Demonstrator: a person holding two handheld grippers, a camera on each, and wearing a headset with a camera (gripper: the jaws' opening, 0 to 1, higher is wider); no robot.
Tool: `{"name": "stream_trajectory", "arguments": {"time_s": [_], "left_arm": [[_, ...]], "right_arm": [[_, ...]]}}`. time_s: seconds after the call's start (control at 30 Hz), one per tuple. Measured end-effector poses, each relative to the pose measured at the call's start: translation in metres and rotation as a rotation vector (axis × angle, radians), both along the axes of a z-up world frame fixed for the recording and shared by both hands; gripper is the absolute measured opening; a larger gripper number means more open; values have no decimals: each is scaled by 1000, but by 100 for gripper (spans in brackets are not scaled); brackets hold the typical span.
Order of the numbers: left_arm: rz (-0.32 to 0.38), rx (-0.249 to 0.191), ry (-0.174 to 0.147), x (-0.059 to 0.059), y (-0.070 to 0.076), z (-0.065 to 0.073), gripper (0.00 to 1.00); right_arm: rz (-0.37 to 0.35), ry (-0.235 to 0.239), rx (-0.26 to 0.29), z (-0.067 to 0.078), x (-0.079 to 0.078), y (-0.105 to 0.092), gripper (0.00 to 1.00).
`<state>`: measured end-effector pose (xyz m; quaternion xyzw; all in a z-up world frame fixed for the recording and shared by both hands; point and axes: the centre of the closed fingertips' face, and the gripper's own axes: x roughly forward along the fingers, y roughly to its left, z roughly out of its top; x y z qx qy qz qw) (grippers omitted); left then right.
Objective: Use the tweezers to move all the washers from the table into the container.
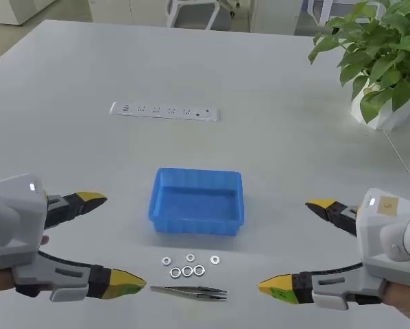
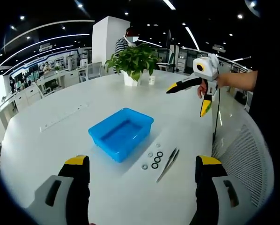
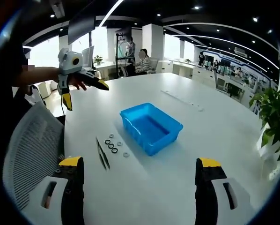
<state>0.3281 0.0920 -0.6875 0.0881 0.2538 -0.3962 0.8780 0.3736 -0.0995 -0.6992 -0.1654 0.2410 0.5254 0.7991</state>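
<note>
Washers (image 1: 187,271) are lying in a small cluster on the white surface (image 1: 75,68) in the head view, just in front of the blue container (image 1: 196,201) and just beyond the tweezers (image 1: 191,291), which are resting flat nearest us. We are holding the left tool (image 1: 123,240) and the right tool (image 1: 284,243) out to either side, both with jaws spread wide and gripping nothing. A power strip (image 1: 164,111) is lying farther back.

In the left gripper view, we are seeing the washers between container and tweezers, with the right tool hovering open beyond them.

In the right gripper view, the washers are sitting beside the tweezers, and the left tool is hanging open off to the side.
</note>
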Motion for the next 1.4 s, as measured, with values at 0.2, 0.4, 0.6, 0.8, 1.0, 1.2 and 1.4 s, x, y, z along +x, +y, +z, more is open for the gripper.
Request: {"name": "stream_trajectory", "arguments": {"time_s": [0.2, 0.4, 0.6, 0.8, 1.0, 1.2, 1.4], "left_arm": [[2, -3, -2, 0, 0, 1, 99], [-1, -2, -2, 0, 0, 0, 99], [-8, 9, -2, -1, 0, -1, 99], [-12, 12, -2, -1, 1, -1, 99], [-19, 14, -2, 0, 1, 0, 99], [-32, 23, -1, 1, -1, -1, 98], [-65, 54, 3, 2, -4, -5, 95]], "right_arm": [[3, -3, 0, 1, -1, 1, 100], [3, -5, 0, 2, 0, 1, 100], [9, -8, -4, 2, -1, 2, 100], [13, -13, -8, 3, 1, 2, 100], [16, -13, -11, 2, 1, 2, 100], [26, -13, -17, 2, 0, 2, 99], [73, -7, -53, -4, -4, 5, 95]]}}
